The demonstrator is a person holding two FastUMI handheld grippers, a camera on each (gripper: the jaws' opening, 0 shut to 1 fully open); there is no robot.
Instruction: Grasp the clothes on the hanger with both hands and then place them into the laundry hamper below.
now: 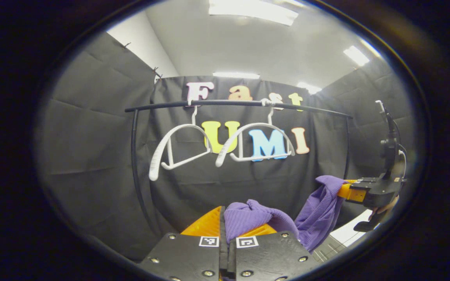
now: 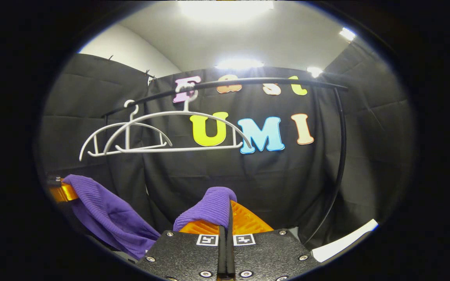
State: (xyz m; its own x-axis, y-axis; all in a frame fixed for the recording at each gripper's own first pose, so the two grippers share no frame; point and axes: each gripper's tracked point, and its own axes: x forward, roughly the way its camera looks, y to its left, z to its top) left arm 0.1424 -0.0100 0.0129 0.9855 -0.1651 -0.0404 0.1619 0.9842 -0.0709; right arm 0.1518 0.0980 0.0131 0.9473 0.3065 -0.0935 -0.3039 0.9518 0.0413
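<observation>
Clamped between both grippers' fingers, left gripper [image 1: 225,230] and right gripper [image 2: 229,218], the purple garment [image 1: 315,212] hangs clear of the bare hangers [image 1: 256,142], so lowering it into the hamper comes next.

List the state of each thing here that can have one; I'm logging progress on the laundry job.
Purple garment: off the hangers, held between both claws.
Left claw: shut on the garment.
Right claw: shut on the garment.
Left white hanger: bare, hooked on the rail.
Right white hanger: bare, hooked on the rail.
Black rail: carrying both hangers.
</observation>
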